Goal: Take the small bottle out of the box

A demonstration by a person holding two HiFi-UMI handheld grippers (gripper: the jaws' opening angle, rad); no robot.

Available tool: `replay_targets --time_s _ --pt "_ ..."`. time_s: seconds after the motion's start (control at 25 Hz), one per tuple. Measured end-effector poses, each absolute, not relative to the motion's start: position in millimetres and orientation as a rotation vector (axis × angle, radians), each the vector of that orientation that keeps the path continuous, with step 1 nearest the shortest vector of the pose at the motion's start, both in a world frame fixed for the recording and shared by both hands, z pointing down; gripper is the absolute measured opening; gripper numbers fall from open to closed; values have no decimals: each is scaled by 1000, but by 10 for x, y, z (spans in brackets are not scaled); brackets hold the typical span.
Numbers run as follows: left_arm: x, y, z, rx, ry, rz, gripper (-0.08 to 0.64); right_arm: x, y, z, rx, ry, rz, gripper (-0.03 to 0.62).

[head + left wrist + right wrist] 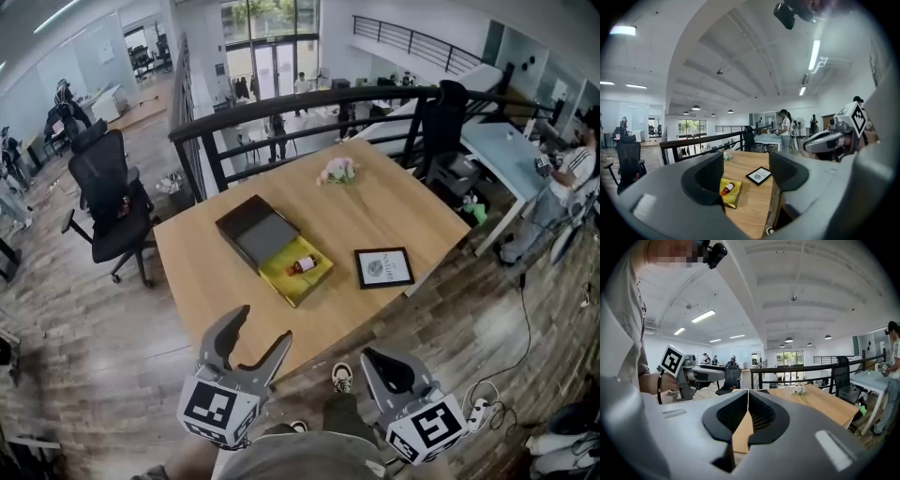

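Left gripper (262,326) spread, right gripper (373,359) pressed together, both empty. Small red-brown bottle (302,265) lies in yellow-lined open box (281,283), label unreadable.

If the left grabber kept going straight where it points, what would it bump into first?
Probably the light wooden table, on the bare patch between the open yellow-lined box and the black-framed picture. The left gripper has its jaws apart and empty; depth is hard to judge.
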State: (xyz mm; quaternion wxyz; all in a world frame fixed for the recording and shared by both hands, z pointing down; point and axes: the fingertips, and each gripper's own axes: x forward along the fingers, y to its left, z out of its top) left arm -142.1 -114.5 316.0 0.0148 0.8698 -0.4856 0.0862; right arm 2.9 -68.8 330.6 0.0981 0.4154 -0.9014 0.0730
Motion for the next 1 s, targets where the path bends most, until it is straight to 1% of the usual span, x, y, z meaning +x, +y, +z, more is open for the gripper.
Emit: replay_targets --time_s 0.24,0.72,1.0 --pt "-1201 -1786 3173 2654 -1585 296 293 191 -1370 3267 1084 -2726 213 15" --pt "-771 -2840 3179 2497 -1757 374 293 575 -2651 3000 794 -2833 101 15" --pt "-639 -3238 3283 2466 -1804 501 298 655 -3219 3142 661 -2862 122 15"
